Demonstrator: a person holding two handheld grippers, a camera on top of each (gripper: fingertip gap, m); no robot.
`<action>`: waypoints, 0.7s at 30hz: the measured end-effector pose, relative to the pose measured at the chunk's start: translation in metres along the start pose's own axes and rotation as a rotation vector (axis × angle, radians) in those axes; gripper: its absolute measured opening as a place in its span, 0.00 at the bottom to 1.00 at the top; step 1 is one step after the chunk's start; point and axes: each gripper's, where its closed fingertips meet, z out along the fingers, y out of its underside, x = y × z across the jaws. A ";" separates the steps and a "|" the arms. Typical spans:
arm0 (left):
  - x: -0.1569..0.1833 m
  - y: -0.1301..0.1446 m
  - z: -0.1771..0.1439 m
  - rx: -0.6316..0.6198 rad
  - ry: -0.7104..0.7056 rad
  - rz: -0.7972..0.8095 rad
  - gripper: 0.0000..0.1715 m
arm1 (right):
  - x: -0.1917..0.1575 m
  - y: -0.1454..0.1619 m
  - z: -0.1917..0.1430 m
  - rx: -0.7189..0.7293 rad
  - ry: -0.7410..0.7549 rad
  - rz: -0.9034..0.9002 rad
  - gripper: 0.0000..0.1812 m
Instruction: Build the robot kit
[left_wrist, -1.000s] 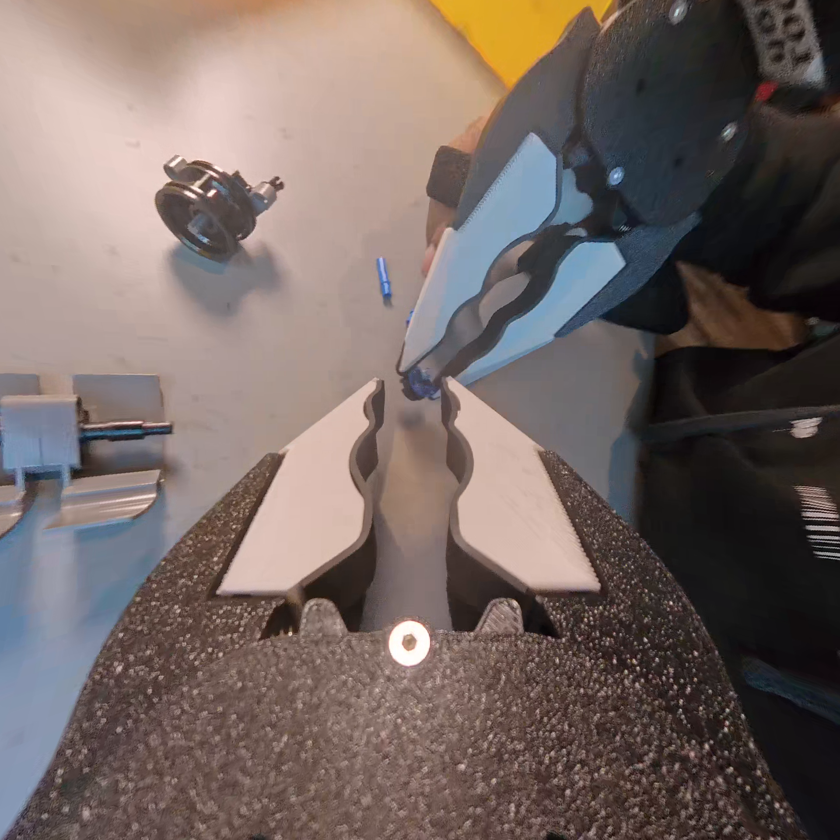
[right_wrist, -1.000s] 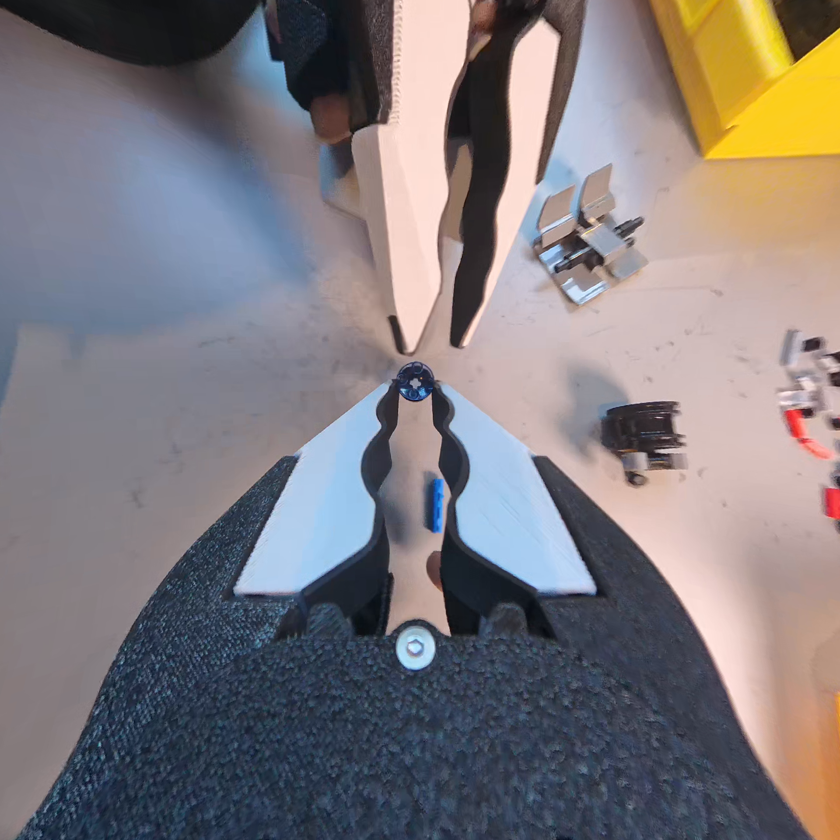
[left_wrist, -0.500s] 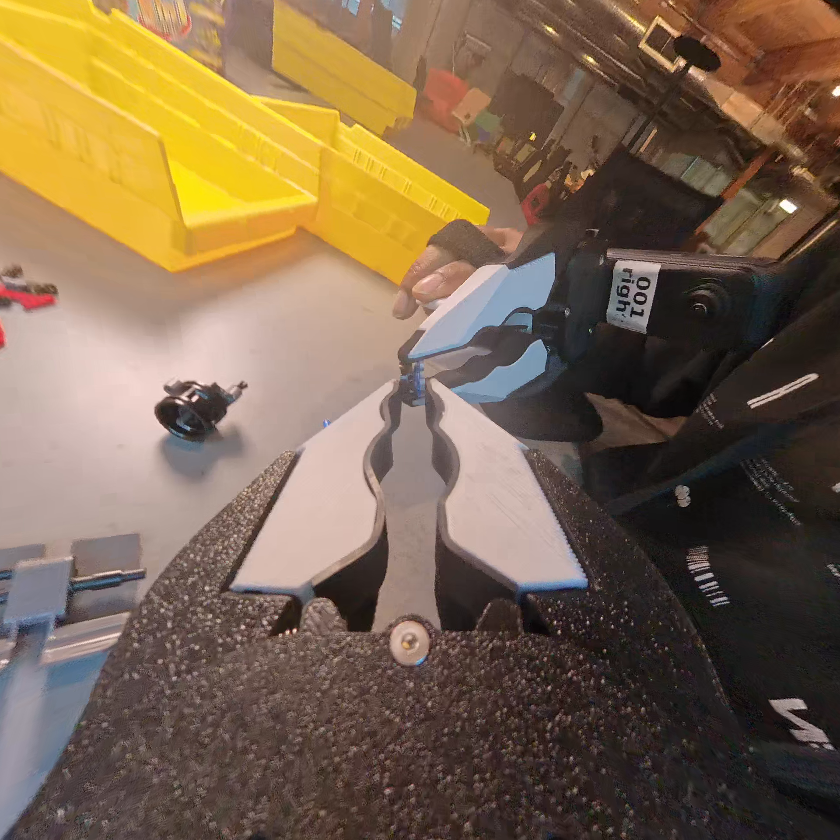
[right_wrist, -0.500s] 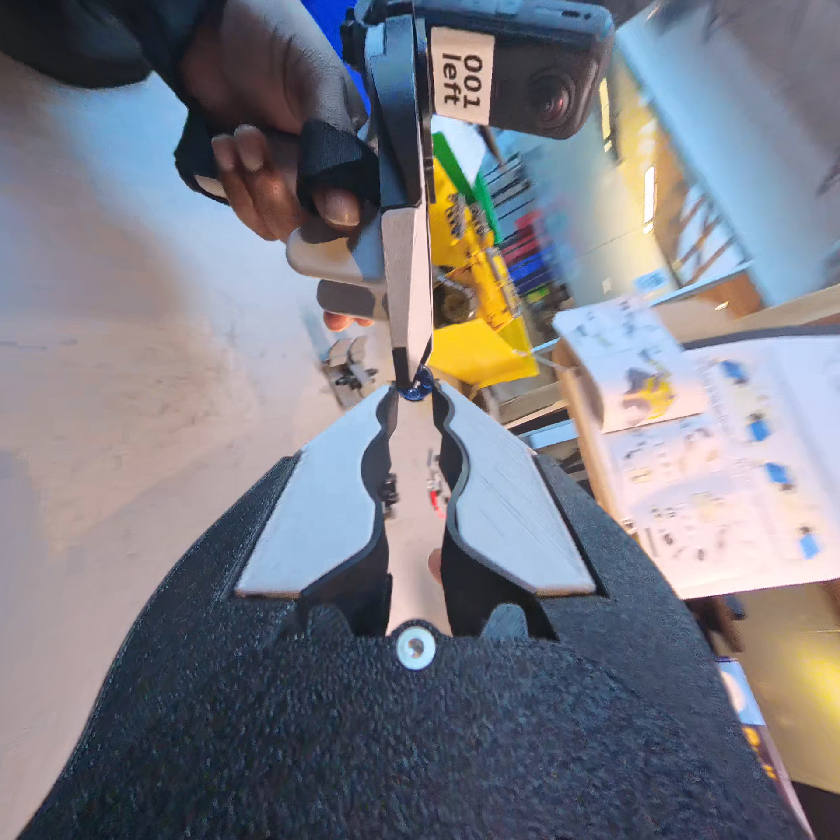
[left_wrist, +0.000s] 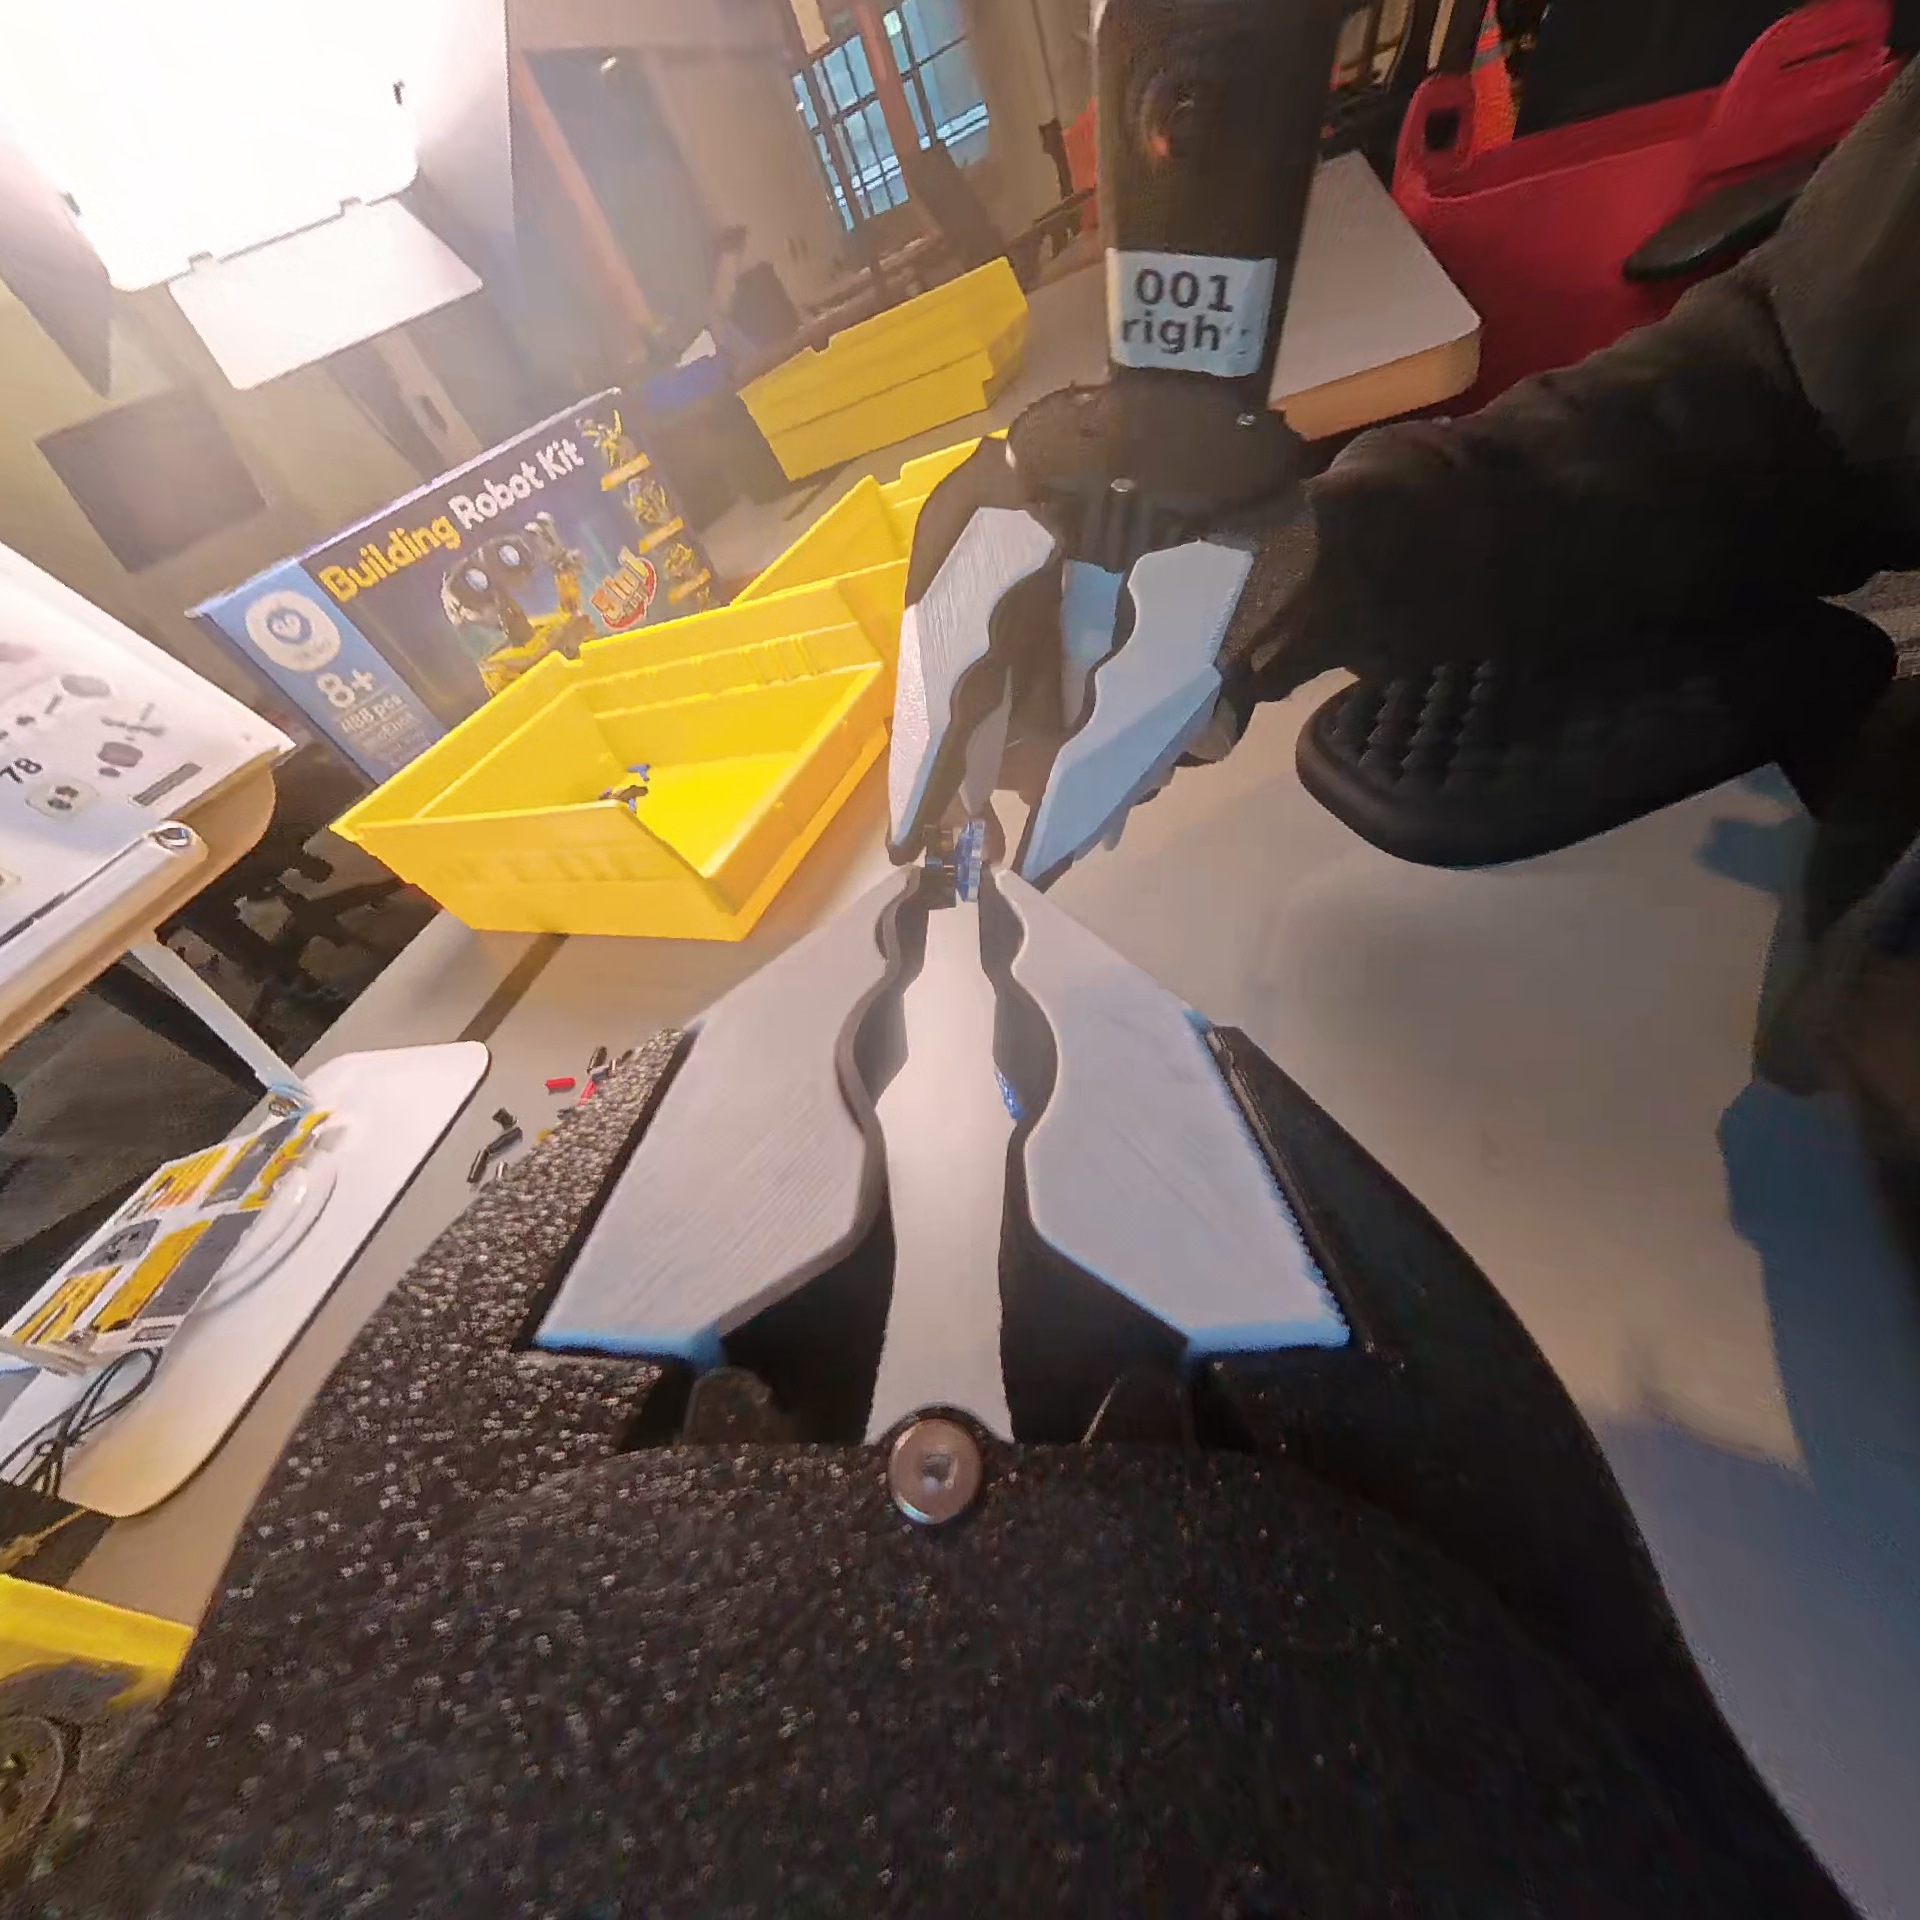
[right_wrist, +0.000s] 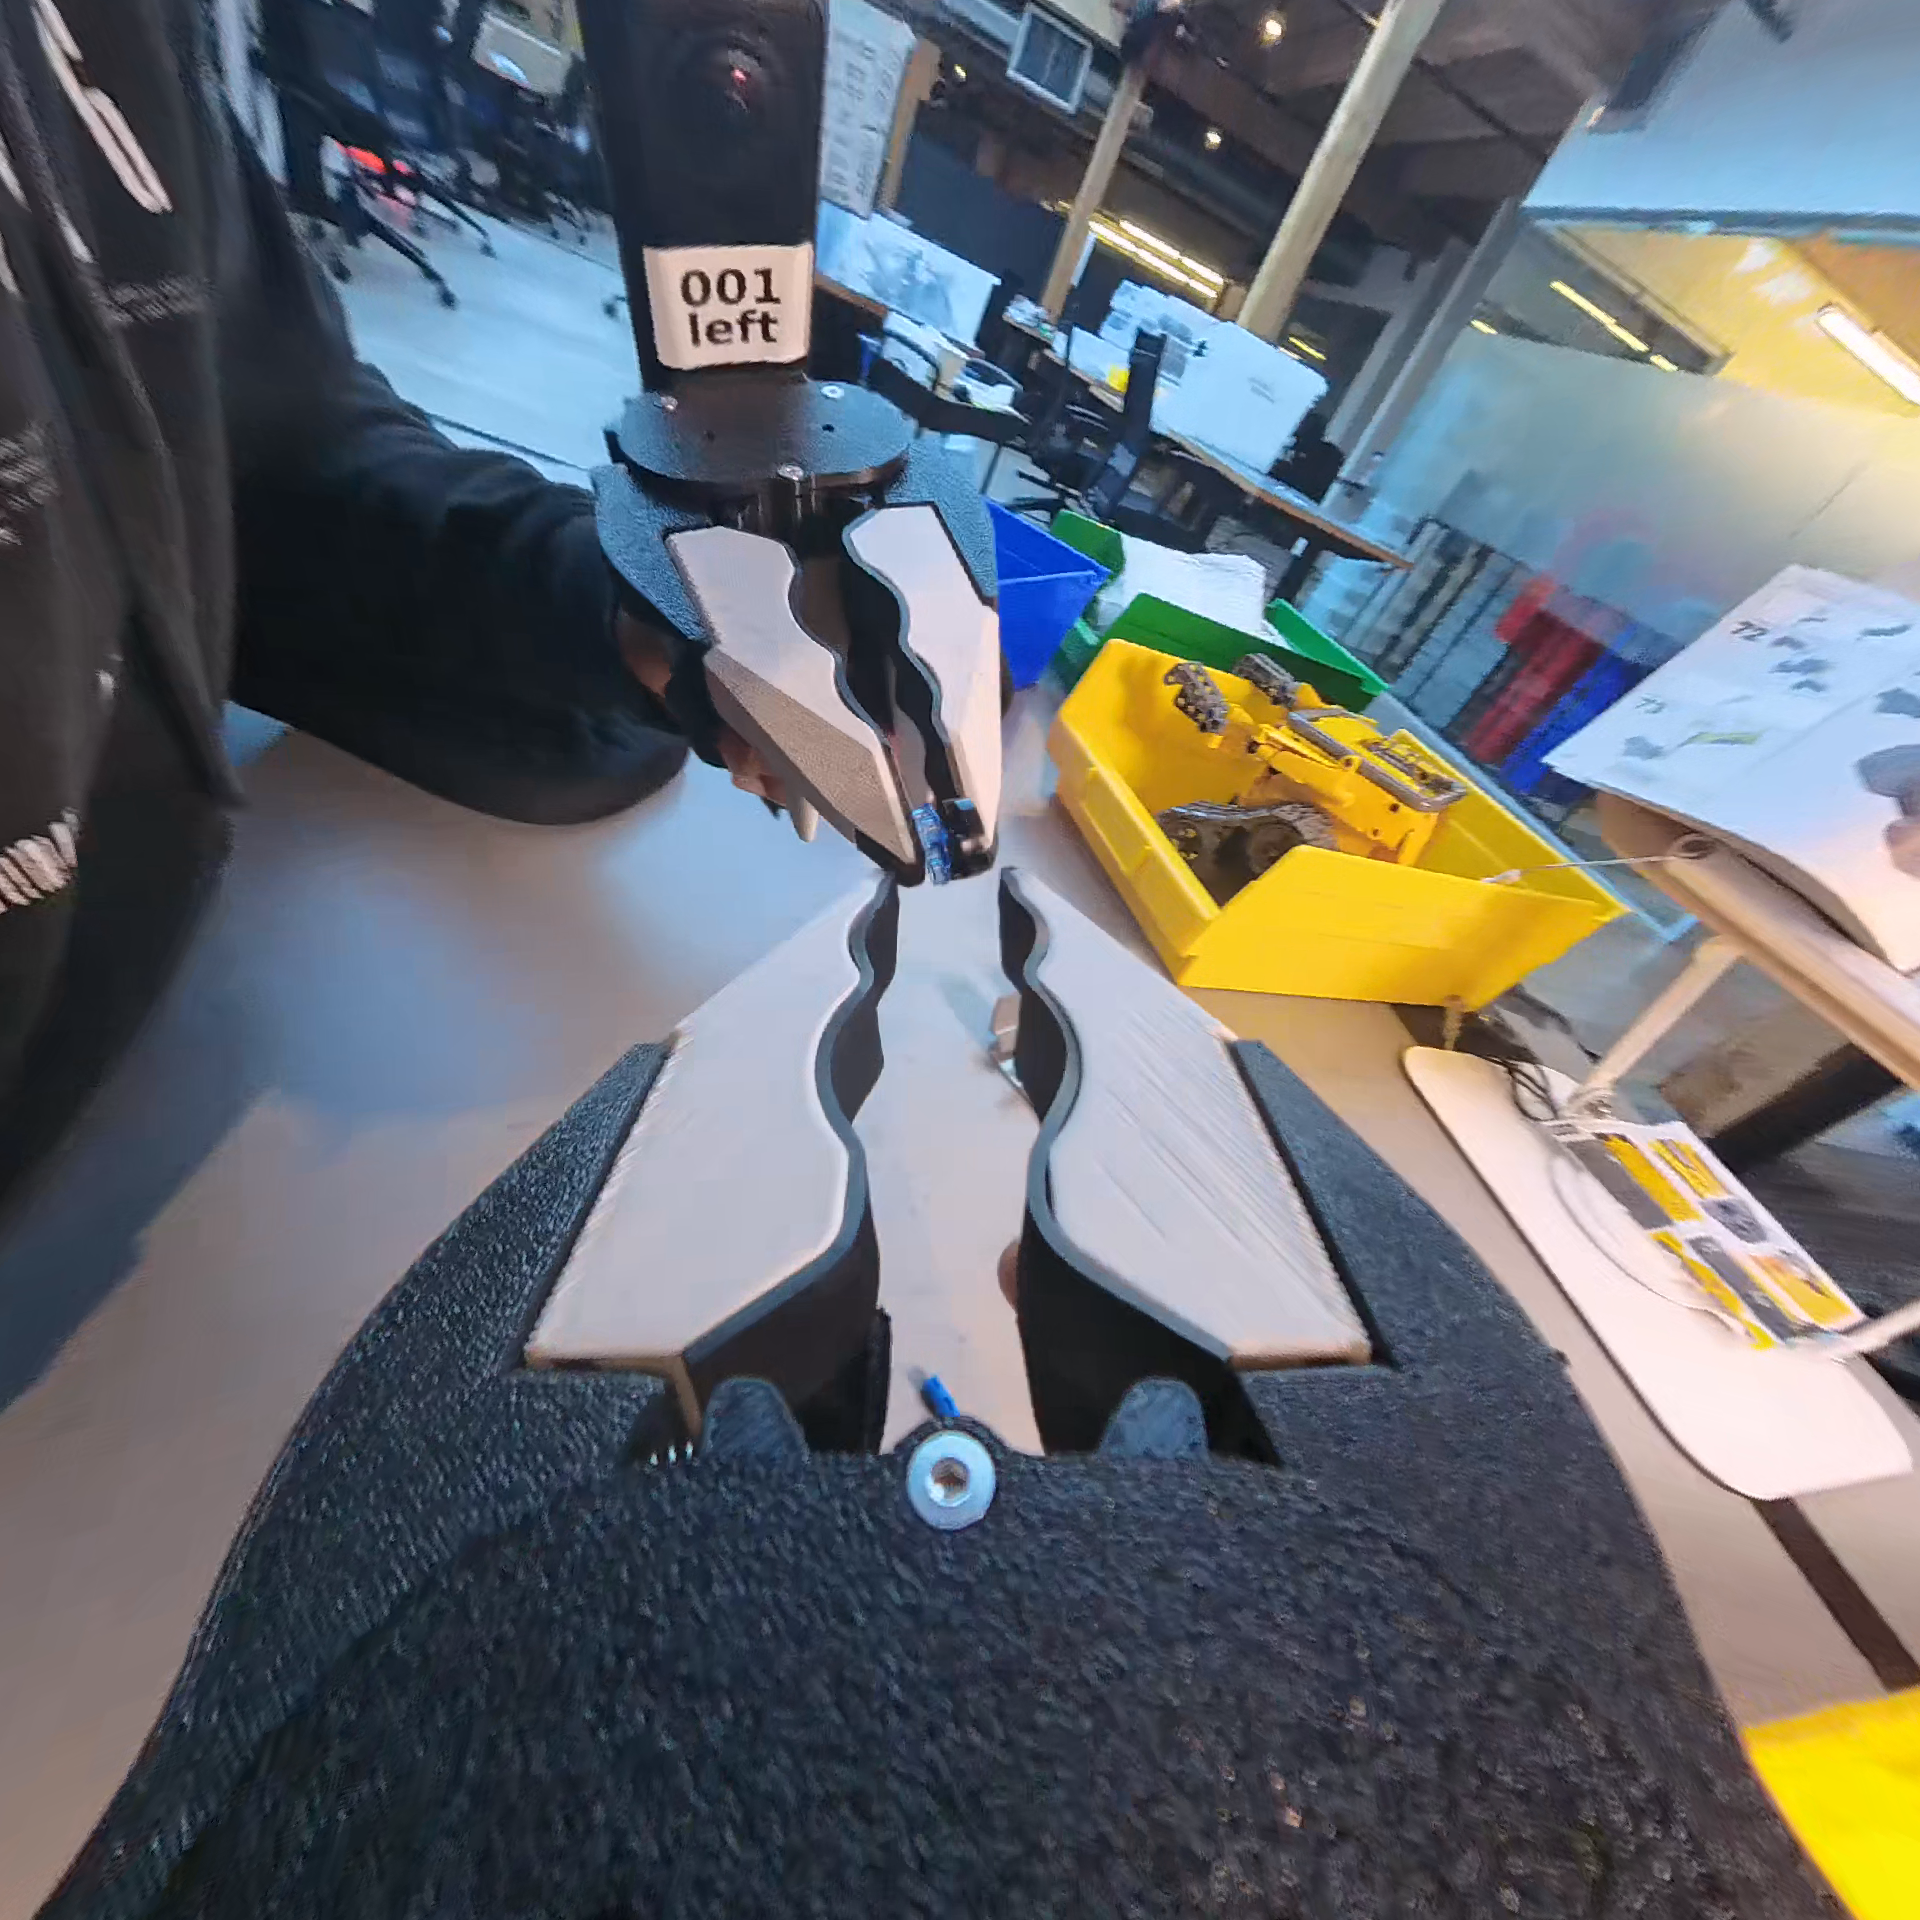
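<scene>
Above the pale tabletop (left_wrist: 1351, 1039), near its front edge, the two tools are meeting tip to tip in the air. The left hand-held gripper (left_wrist: 954, 894) is pinching a small blue-and-black piece (left_wrist: 961, 868) right at the ends of its fingers, which are drawn in close on it. The right hand-held gripper (right_wrist: 943, 888) is facing it with its fingers standing apart and nothing between them. Its tips are sitting just beside the piece, one to each side; whether either is touching it I cannot tell. So the piece is riding wholly in the left one's grip, clear of the tabletop, and the right one is not closing on anything. The blue part is showing edge-on as a thin strip, its long axis running roughly in line with the left fingers, and a short black stub is sticking out sideways from it. It is too small for me to make out more. Behind them a yellow bin (left_wrist: 623, 831) is sitting nearly empty in front of a blue kit box (left_wrist: 468, 582), and another yellow bin (right_wrist: 1351, 935) is holding a yellow tracked model (right_wrist: 1299, 769). An open instruction booklet (right_wrist: 1766, 727) is resting on a stand. One loose blue pin (right_wrist: 935, 1392) is lying on the tabletop under the right tool.
</scene>
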 end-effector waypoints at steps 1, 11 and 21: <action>0.001 -0.001 0.000 0.009 0.002 0.006 0.05 | -0.002 -0.001 0.000 0.008 -0.020 0.013 0.09; 0.011 -0.007 -0.004 0.066 0.033 0.120 0.05 | -0.011 -0.007 -0.005 0.049 -0.128 0.071 0.05; 0.018 -0.002 -0.002 0.052 0.059 0.164 0.05 | -0.013 -0.006 -0.008 0.039 -0.151 0.060 0.07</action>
